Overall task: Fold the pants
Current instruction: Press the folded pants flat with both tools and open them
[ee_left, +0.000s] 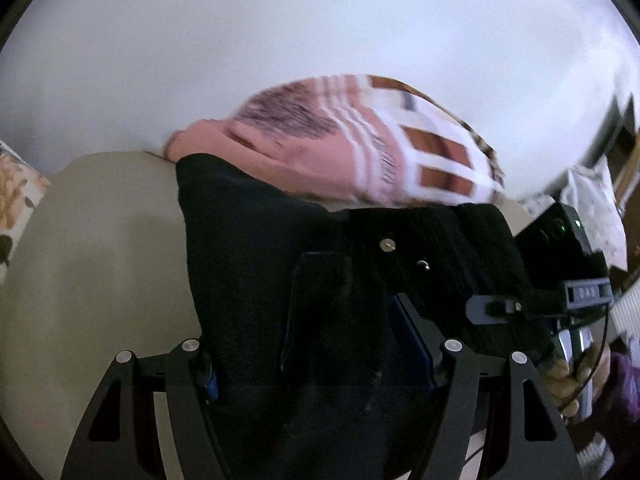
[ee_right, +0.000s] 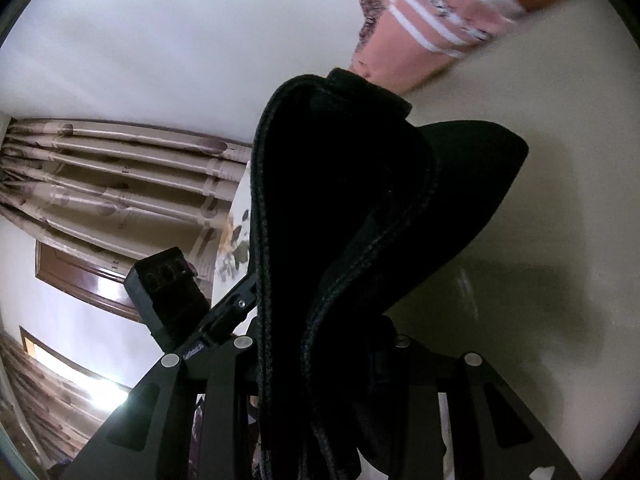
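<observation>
The black pants (ee_left: 280,264) hang lifted above the beige surface (ee_left: 100,240). In the left wrist view the waistband with two metal snaps (ee_left: 387,245) drapes over my left gripper (ee_left: 320,344), whose fingers are buried in the cloth. My right gripper (ee_left: 496,308) shows at the right edge there, clamped on the waistband. In the right wrist view the pants (ee_right: 340,208) hang as a folded, stitched edge between the fingers of my right gripper (ee_right: 320,344). My left gripper (ee_right: 224,320) appears at lower left, holding the same edge.
A pink, white and rust patterned blanket (ee_left: 360,148) lies behind the pants on the beige surface; it also shows in the right wrist view (ee_right: 432,12). A floral pillow (ee_left: 16,188) sits at far left. Striped curtains (ee_right: 120,172) hang beside a white wall.
</observation>
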Tool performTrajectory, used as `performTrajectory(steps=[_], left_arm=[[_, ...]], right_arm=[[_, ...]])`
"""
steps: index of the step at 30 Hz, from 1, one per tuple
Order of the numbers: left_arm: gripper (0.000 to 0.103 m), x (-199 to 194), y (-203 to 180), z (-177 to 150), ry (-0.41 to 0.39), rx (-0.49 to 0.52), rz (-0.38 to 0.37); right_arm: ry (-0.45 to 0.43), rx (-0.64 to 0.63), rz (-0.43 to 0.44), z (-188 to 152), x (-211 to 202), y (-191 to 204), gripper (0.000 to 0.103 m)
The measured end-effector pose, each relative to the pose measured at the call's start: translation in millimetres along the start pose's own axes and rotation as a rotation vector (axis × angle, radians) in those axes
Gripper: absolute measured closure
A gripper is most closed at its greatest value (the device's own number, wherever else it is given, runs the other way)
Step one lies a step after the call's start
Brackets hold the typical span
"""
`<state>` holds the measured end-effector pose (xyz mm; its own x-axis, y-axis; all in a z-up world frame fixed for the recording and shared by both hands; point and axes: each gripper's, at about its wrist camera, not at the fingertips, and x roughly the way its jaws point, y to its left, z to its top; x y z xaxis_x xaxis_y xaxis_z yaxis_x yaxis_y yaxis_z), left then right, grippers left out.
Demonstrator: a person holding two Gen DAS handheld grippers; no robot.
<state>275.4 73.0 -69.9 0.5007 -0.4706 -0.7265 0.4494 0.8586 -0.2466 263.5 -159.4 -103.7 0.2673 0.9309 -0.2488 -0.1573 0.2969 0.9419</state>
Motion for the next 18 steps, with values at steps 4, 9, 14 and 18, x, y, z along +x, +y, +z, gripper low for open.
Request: performTrajectory(steps=[4, 9, 14, 18], left_arm=[[0.043, 27.6, 37.7, 19.4, 0.005, -0.037, 0.047], [0.044, 69.1, 78.7, 9.7, 0.07, -0.088, 0.145], [0.039, 71.5, 102.2, -6.1, 0.034, -0.14, 0.141], [0.033, 73.9, 101.0, -13.1, 0.037, -0.125, 0.167]], right_arm=[[0.007, -0.028, -0.019, 37.0, 24.4, -6.6, 0.074], [0.028, -0.025, -0.17, 57.7, 44.5, -28.8, 0.072], [-0.001, -0.021, -0.312, 49.9, 32.0, -42.3, 0.059], [-0.105, 0.024, -0.312, 46.1, 5.4, -47.9, 0.057]])
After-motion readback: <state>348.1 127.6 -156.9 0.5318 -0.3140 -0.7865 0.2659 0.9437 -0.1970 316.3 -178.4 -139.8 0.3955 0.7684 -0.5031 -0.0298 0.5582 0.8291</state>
